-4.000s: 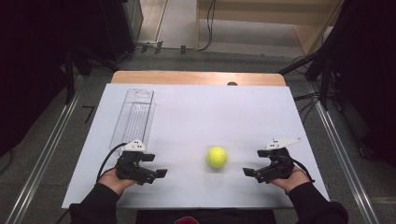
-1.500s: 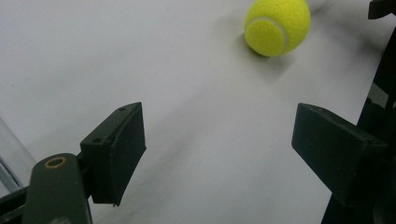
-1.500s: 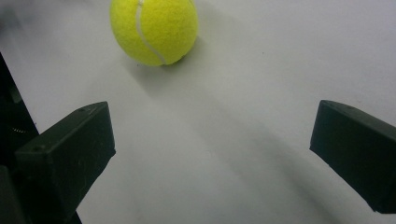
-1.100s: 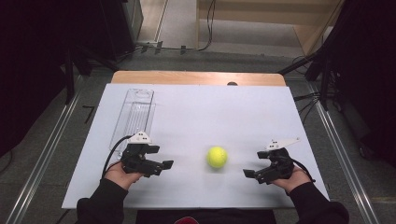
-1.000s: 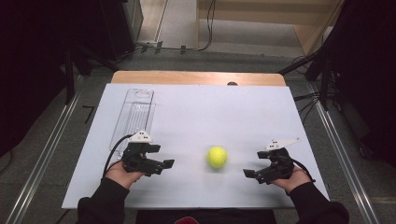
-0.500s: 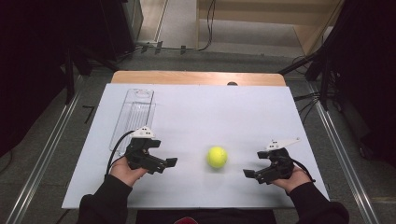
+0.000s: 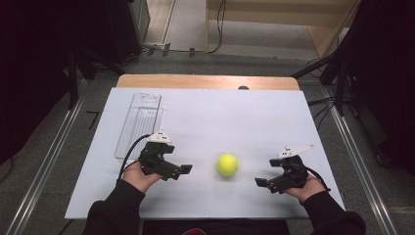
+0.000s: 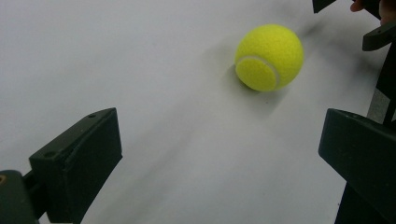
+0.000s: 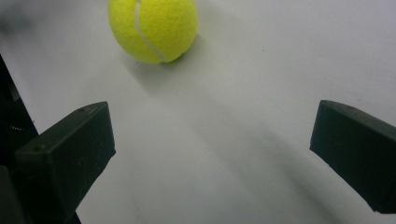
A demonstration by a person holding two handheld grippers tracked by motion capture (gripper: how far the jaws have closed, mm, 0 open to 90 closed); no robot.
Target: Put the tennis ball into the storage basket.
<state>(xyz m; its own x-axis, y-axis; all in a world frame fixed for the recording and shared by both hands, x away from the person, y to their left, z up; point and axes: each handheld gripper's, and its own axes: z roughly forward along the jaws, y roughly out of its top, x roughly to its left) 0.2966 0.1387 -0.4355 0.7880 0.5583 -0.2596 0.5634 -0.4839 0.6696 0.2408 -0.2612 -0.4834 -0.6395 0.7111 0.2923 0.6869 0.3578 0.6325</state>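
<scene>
The fuzzy yellow tennis ball point(image 7: 227, 165) sits on the white tabletop point(image 7: 235, 117), between the left gripper point(image 7: 185, 169) and the right gripper point(image 7: 259, 182). Both have fingers wide apart, holding nothing. A bump could roll the round ball away.

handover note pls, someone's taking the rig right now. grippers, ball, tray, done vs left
Left hand-held gripper: jaws open, nothing held, low over the white table, pointing at the tennis ball from its left.
Right hand-held gripper: jaws open, nothing held, on the ball's right and slightly nearer the person.
Ball: loose on the table between the two, touched by neither.
Clear plastic tray: far left of the table, behind the left gripper; looks empty.
Done: nothing gripped yet.
Left: grip the ball, probably with the left gripper; the tray is the only likely destination, though that is a guess.
</scene>
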